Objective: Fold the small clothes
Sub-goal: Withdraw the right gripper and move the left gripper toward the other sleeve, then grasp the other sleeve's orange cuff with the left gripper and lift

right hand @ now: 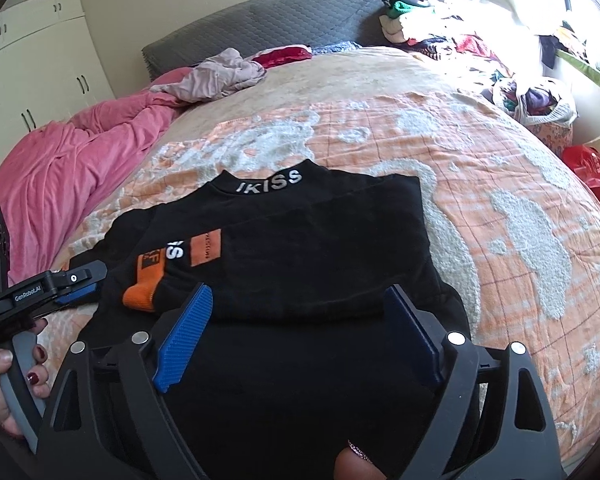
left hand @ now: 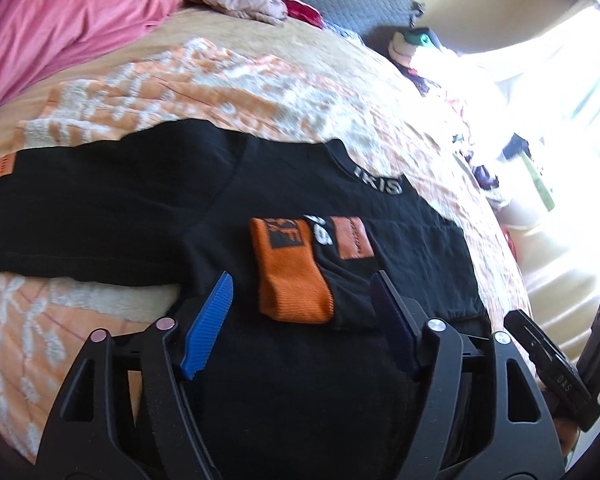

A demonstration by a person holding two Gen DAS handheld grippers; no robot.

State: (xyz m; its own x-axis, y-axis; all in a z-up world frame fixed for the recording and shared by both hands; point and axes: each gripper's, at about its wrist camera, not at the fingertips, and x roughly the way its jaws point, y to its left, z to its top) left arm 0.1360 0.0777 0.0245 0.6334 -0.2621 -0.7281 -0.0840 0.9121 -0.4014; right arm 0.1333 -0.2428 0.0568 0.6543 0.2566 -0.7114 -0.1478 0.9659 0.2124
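Because the bed [right hand: 380,120] is soft and its orange-and-white patterned blanket [right hand: 440,208] is plush, whatever is folded on it sits on a yielding surface, and a press or drag in the next fold could rumple the layers beneath. The black sweatshirt [right hand: 320,248] lies near the bed's front edge, collar lettering away from the cameras, one sleeve laid across the chest so its orange cuff [left hand: 292,276] rests on the body, the other sleeve apparently spread out to the side in the left wrist view. That loose cuff looks likely to slide off if the body is lifted unevenly. The right claw [right hand: 296,320] stands with its jaws wide apart over the hem, nothing pinched; the left claw [left hand: 304,304] is likewise apart, straddling the cuff without pressing it. Closing there might catch only the sleeve, not the layer below, and pull the fold apart.
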